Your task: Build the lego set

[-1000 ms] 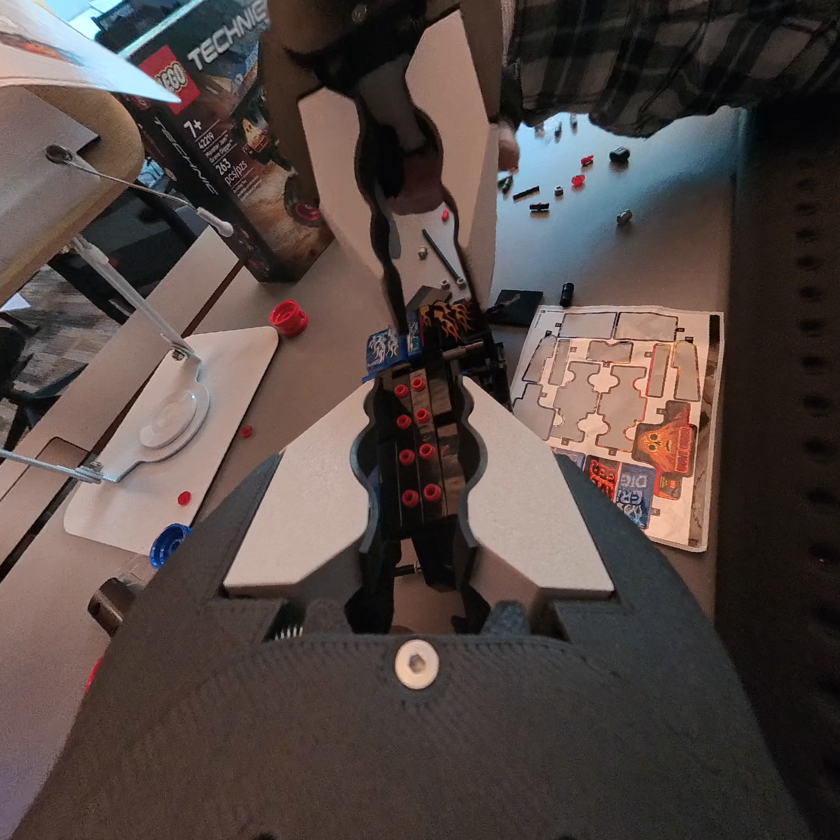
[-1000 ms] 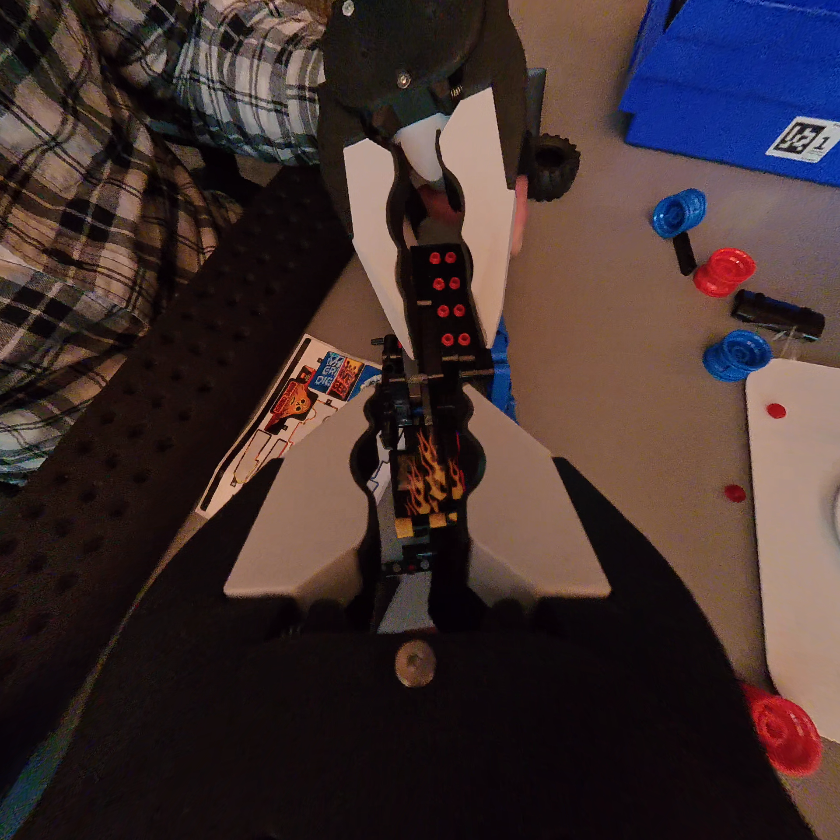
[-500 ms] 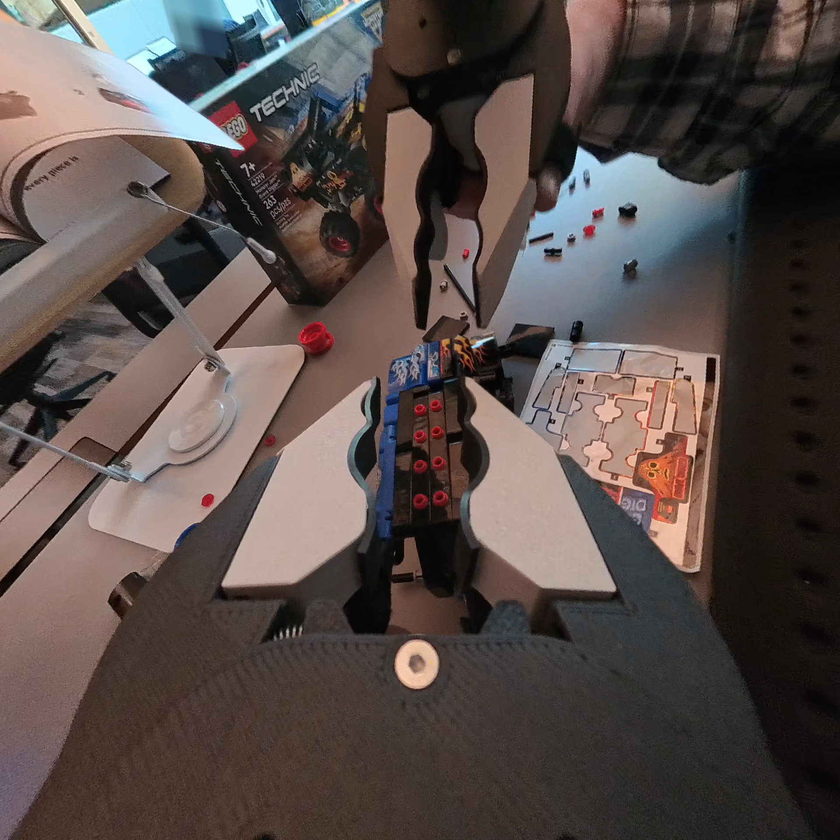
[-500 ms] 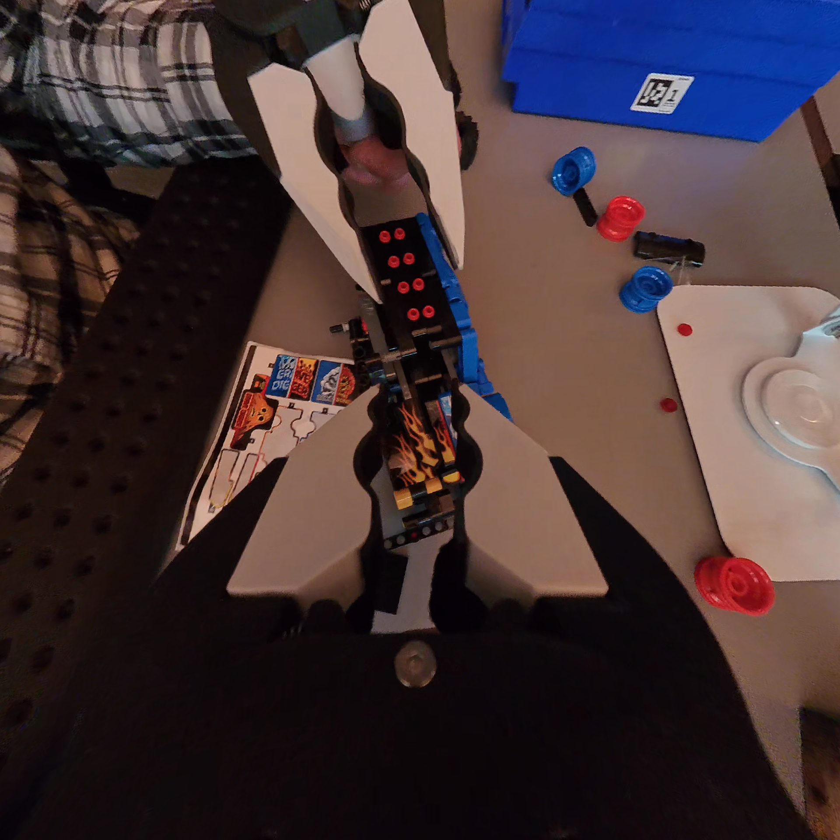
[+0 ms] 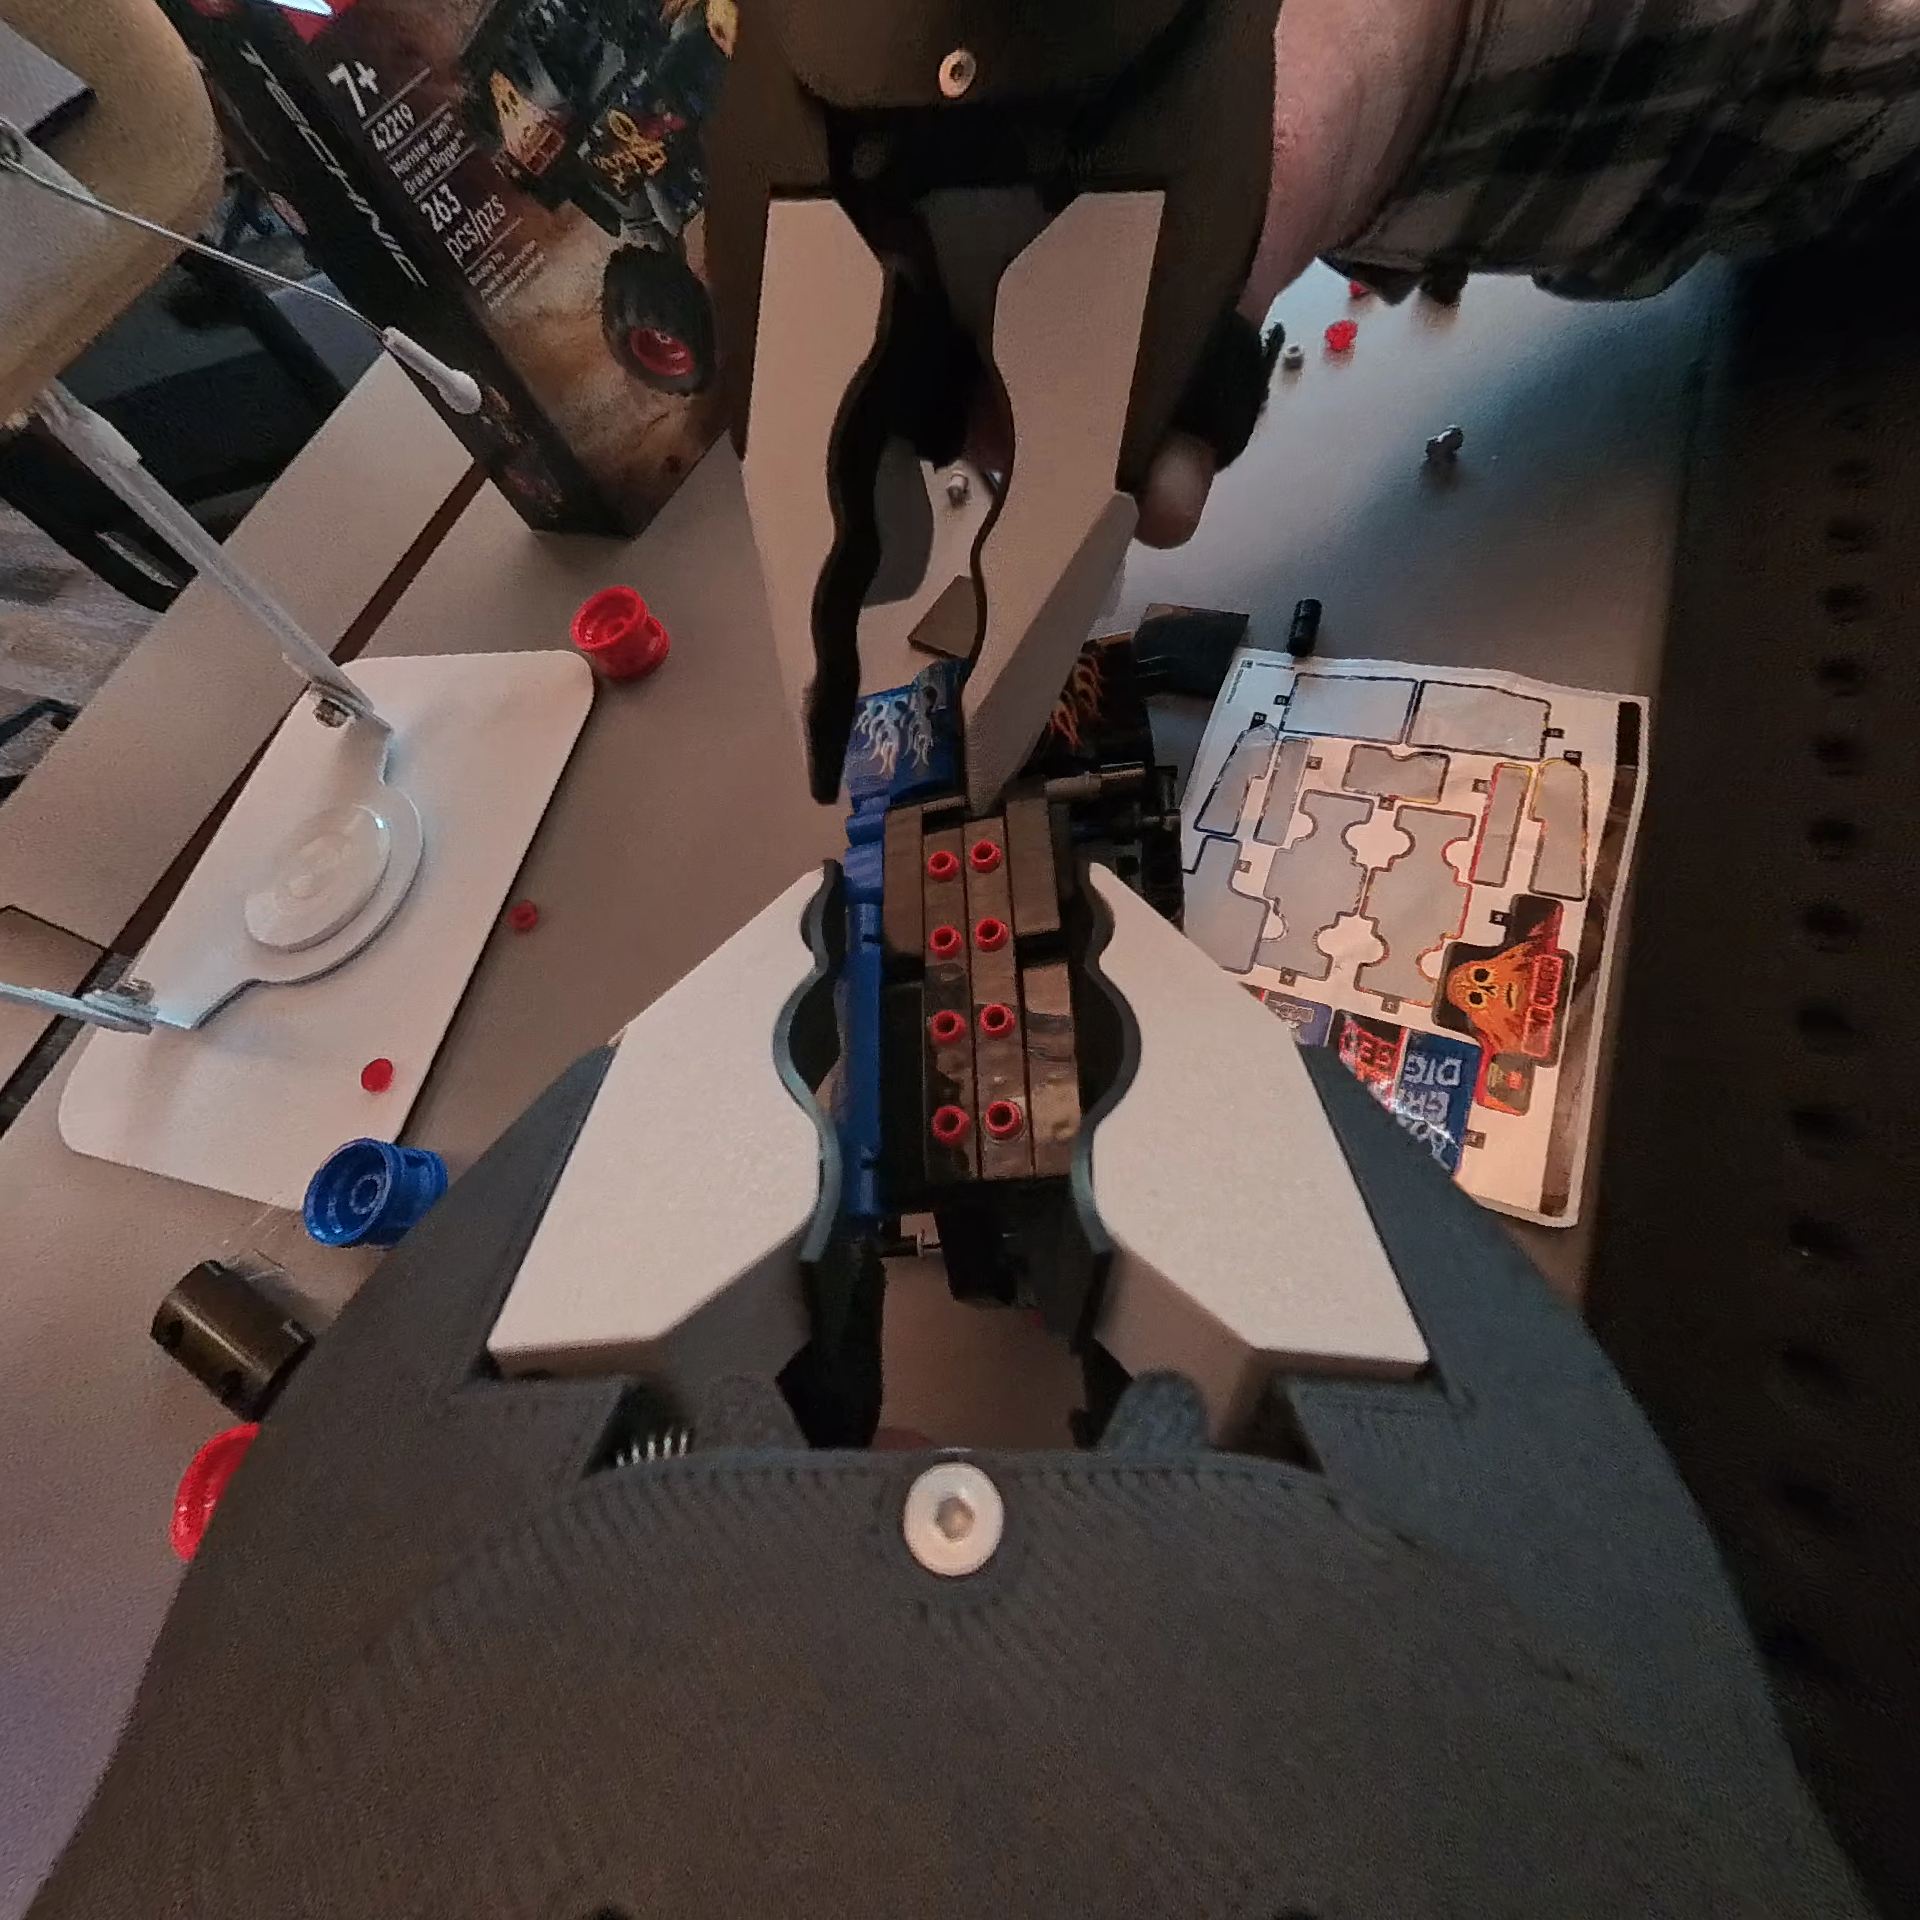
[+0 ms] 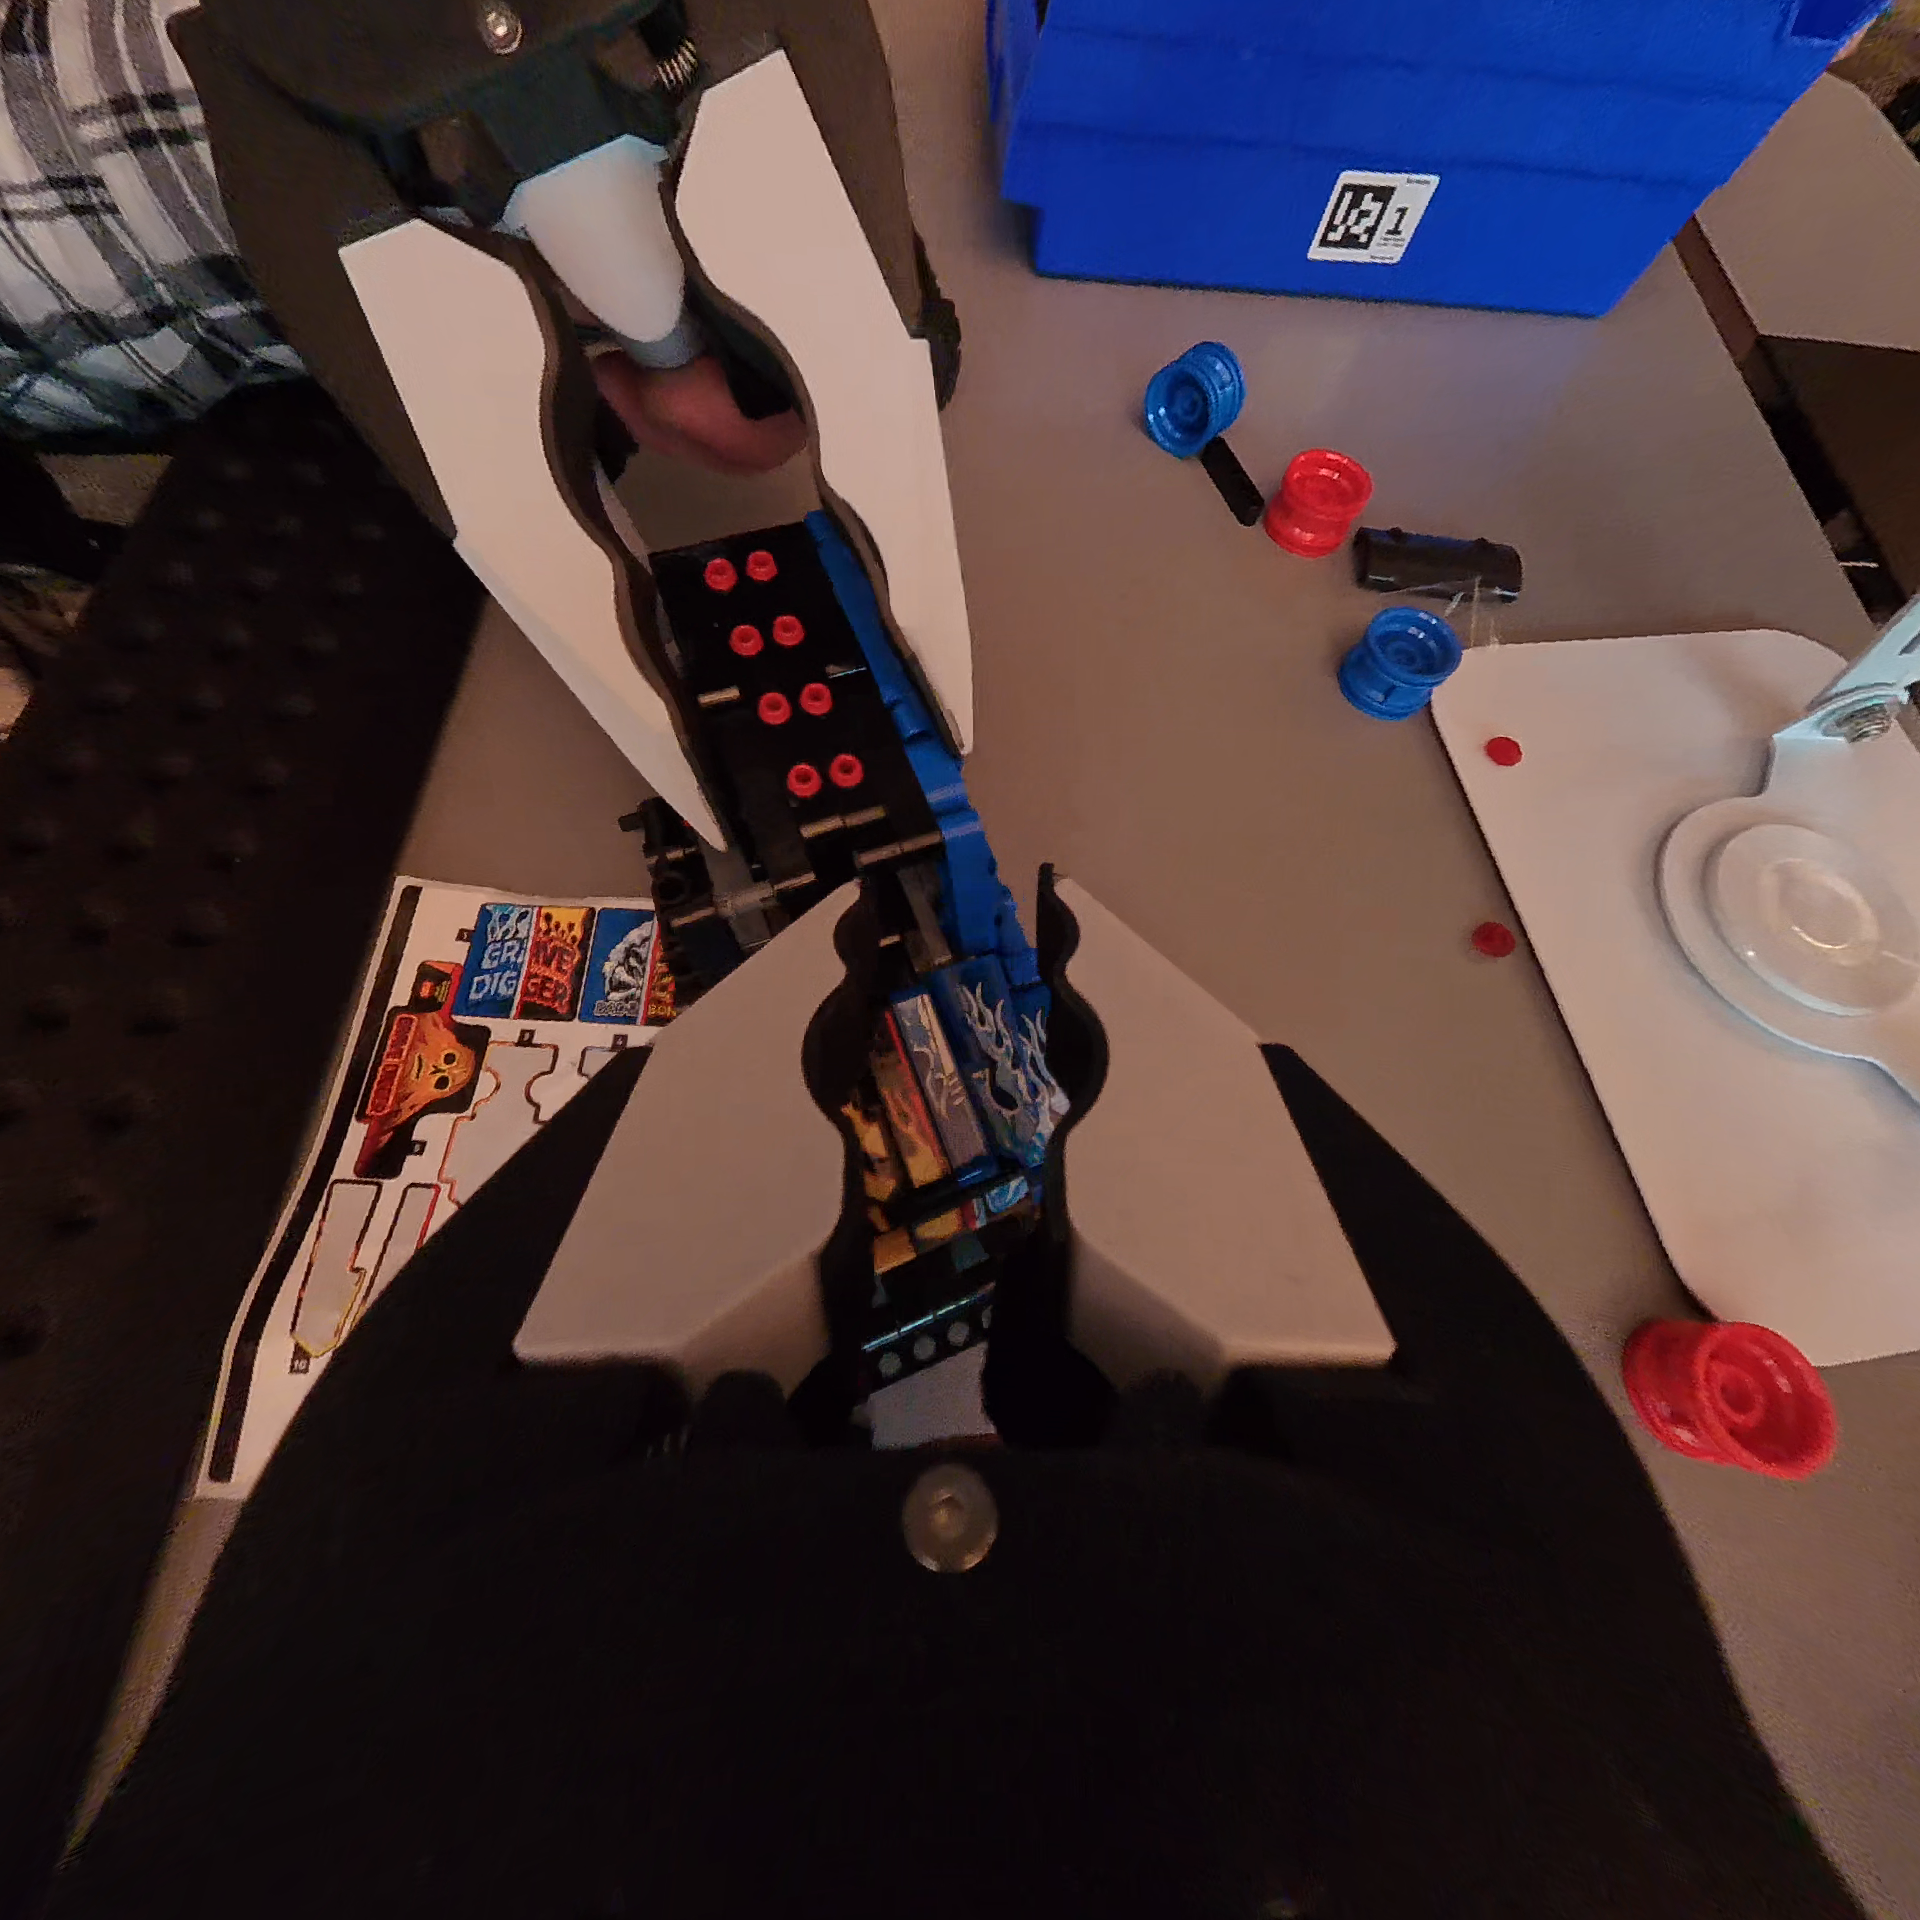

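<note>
– Black-and-blue lego model (image 5: 966, 997): where?
– Over the grey table (image 5: 675, 790), held end to end between both grippers.
– Left gripper (image 5: 956, 883)?
– Clamped narrow on the black end with the red pins (eight showing, in pairs).
– Right gripper (image 6: 948, 883)?
– Same narrow gap, closed on the model's flame-stickered end, pointing back at the left one.
– Below the model?
– Sticker sheet (image 5: 1392, 894), flat on the table, partly under the model and running out past its black side. Mostly peeled, a few colour stickers left.
– On the model's blue side?
– White base plate (image 5: 260, 935) of a stand, well apart from the model. Red hub (image 5: 620, 632) just off the plate's far corner, blue hub (image 5: 369, 1190) touching its near edge. Two small red studs on the plate.
– Further out?
– Set box (image 5: 499, 260) standing beyond the red hub; blue bin (image 6: 1403, 125) beyond the left gripper, well clear of the model.
</note>
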`<action>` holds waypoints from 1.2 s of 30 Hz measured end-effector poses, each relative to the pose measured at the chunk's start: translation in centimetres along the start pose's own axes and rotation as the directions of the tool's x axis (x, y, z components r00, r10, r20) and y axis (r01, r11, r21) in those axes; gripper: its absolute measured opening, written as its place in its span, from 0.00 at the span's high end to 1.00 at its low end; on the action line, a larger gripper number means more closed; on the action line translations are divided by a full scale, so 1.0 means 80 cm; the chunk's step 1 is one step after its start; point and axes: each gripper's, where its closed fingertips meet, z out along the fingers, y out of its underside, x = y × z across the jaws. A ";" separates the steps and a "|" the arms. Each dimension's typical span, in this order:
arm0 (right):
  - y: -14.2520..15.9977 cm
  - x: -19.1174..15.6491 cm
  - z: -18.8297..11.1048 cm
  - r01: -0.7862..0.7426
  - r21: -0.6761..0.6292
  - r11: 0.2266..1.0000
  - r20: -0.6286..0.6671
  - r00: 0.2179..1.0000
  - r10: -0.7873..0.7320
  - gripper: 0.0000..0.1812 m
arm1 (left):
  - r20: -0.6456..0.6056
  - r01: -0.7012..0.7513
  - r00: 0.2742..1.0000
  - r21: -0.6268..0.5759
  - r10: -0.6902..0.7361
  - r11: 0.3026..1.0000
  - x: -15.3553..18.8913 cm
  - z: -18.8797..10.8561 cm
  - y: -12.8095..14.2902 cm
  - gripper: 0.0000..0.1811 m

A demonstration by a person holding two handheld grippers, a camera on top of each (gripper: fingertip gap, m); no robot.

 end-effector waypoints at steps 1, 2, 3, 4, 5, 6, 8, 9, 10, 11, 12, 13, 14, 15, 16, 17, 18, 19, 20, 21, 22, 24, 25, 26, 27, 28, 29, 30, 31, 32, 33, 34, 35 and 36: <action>0.000 -0.001 0.000 -0.007 0.010 1.000 0.012 1.000 0.007 0.87 | -0.003 -0.003 1.000 -0.001 0.003 1.000 0.000 0.000 0.000 0.77; 0.000 -0.004 0.000 -0.010 0.018 1.000 0.034 0.999 0.010 0.89 | -0.005 -0.010 1.000 -0.004 0.010 1.000 0.000 0.000 0.000 0.77; 0.000 -0.006 0.001 -0.010 0.022 1.000 0.048 0.999 0.008 0.90 | -0.010 -0.019 1.000 -0.008 0.019 1.000 0.000 0.000 0.000 0.77; 0.002 -0.005 0.002 -0.003 0.015 1.000 0.045 0.999 0.002 0.91 | -0.018 -0.018 1.000 -0.012 0.018 1.000 0.000 0.001 0.000 0.77; 0.004 -0.003 0.005 0.009 0.000 1.000 0.031 0.999 -0.009 0.92 | -0.028 -0.018 0.999 -0.015 0.018 1.000 0.001 0.001 0.000 0.77; 0.004 -0.003 0.007 0.021 -0.012 1.000 0.027 0.999 -0.020 0.92 | -0.038 -0.021 0.999 -0.028 0.020 0.999 0.001 0.003 0.001 0.76; 0.001 0.000 0.008 0.050 -0.021 0.998 0.005 0.999 -0.050 0.96 | -0.059 -0.030 0.998 -0.074 0.026 0.997 0.004 0.009 0.006 0.73; 0.001 0.001 0.009 0.059 -0.025 0.998 0.001 0.998 -0.059 0.96 | -0.059 -0.035 0.998 -0.082 0.030 0.996 0.004 0.013 0.006 0.73; 0.001 0.001 0.009 0.058 -0.024 0.998 0.004 0.998 -0.058 0.96 | -0.065 -0.032 0.998 -0.088 0.026 0.996 0.004 0.014 0.005 0.73; 0.001 0.002 0.008 0.045 -0.015 0.999 0.009 0.999 -0.044 0.96 | -0.059 -0.038 0.998 -0.095 0.032 0.995 0.002 0.015 0.005 0.74; 0.001 0.002 0.008 0.022 -0.004 1.000 0.015 1.000 -0.021 0.97 | -0.052 -0.041 0.998 -0.098 0.036 0.994 0.001 0.016 0.006 0.74; 0.001 0.003 0.009 -0.003 0.004 1.000 0.022 1.000 0.003 0.97 | -0.046 -0.032 0.999 -0.095 0.027 0.995 -0.001 0.017 0.006 0.75; 0.001 0.004 0.009 -0.033 0.011 0.999 0.034 0.999 0.033 0.97 | -0.039 -0.029 0.999 -0.087 0.026 0.996 -0.002 0.018 0.005 0.75; 0.001 0.003 0.009 -0.061 0.021 0.998 0.048 0.997 0.060 0.97 | -0.038 -0.029 0.999 -0.081 0.026 0.996 -0.002 0.017 0.005 0.76; 0.000 0.004 0.009 -0.086 0.029 0.996 0.061 0.995 0.084 0.97 | -0.037 -0.025 0.999 -0.075 0.023 0.997 -0.002 0.017 0.005 0.76; 0.000 0.004 0.009 -0.114 0.030 0.993 0.069 0.991 0.111 0.97 | -0.032 -0.026 0.999 -0.076 0.024 0.997 -0.002 0.017 0.005 0.76; 0.000 0.005 0.009 -0.143 0.028 0.989 0.071 0.987 0.141 0.97 | -0.026 -0.034 0.999 -0.080 0.032 0.996 -0.002 0.017 0.005 0.76; 0.000 0.006 0.009 -0.164 0.028 0.986 0.068 0.985 0.162 0.97 | -0.022 -0.038 0.999 -0.081 0.036 0.996 -0.002 0.017 0.005 0.76; 0.000 0.006 0.010 -0.178 0.031 0.984 0.068 0.982 0.175 0.98 | -0.022 -0.034 0.999 -0.077 0.032 0.996 -0.002 0.017 0.004 0.76; 0.000 0.006 0.010 -0.192 0.032 0.981 0.072 0.979 0.189 0.97 | -0.018 -0.034 0.999 -0.077 0.032 0.996 -0.001 0.017 0.004 0.76; 0.000 0.007 0.010 -0.207 0.033 0.978 0.067 0.977 0.204 0.98 | -0.010 -0.038 0.999 -0.081 0.038 0.996 -0.002 0.017 0.004 0.76; -0.001 0.010 0.011 -0.216 0.029 0.976 0.036 0.976 0.215 0.97 | -0.005 -0.018 1.000 -0.079 0.018 0.997 -0.004 0.017 0.005 0.76; -0.001 0.011 0.012 -0.225 0.032 0.974 0.030 0.974 0.224 0.97 | -0.006 -0.020 1.000 -0.086 0.020 0.996 -0.005 0.017 0.006 0.76; -0.001 0.012 0.012 -0.239 0.035 0.970 0.026 0.971 0.238 0.98 | -0.006 -0.020 1.000 -0.090 0.020 0.996 -0.005 0.017 0.006 0.76; -0.001 0.013 0.012 -0.250 0.037 0.967 0.022 0.968 0.250 0.98 | -0.005 -0.016 1.000 -0.087 0.015 0.996 -0.006 0.017 0.006 0.76; -0.001 0.013 0.013 -0.260 0.038 0.965 0.021 0.966 0.259 0.97 | -0.006 -0.010 1.000 -0.085 0.009 0.996 -0.006 0.017 0.006 0.76; -0.001 0.014 0.013 -0.268 0.041 0.962 0.021 0.963 0.268 0.97 | -0.004 -0.013 1.000 -0.088 0.013 0.996 -0.007 0.017 0.006 0.76; -0.001 0.015 0.013 -0.276 0.046 0.960 0.019 0.961 0.276 0.97 | 0.001 -0.016 1.000 -0.089 0.016 0.996 -0.007 0.017 0.006 0.76; -0.001 0.015 0.013 -0.275 0.047 0.960 0.016 0.961 0.275 0.97 | 0.000 -0.009 1.000 -0.086 0.009 0.996 -0.008 0.017 0.006 0.76; -0.001 0.015 0.013 -0.265 0.046 0.963 0.007 0.964 0.265 0.97 | 0.002 -0.007 1.000 -0.084 0.007 0.996 -0.008 0.017 0.006 0.76; -0.002 0.016 0.013 -0.253 0.045 0.966 -0.005 0.967 0.254 0.97 | 0.011 -0.012 1.000 -0.086 0.013 0.996 -0.009 0.017 0.006 0.76; -0.002 0.017 0.013 -0.243 0.045 0.969 -0.018 0.970 0.244 0.97 | 0.023 -0.018 1.000 -0.087 0.020 0.996 -0.010 0.017 0.006 0.76; -0.003 0.017 0.013 -0.236 0.045 0.971 -0.024 0.971 0.237 0.97 | 0.026 -0.015 1.000 -0.085 0.018 0.996 -0.010 0.017 0.006 0.76; -0.003 0.017 0.013 -0.218 0.041 0.975 -0.033 0.975 0.219 0.97 | 0.022 -0.010 1.000 -0.078 0.012 0.997 -0.010 0.016 0.006 0.76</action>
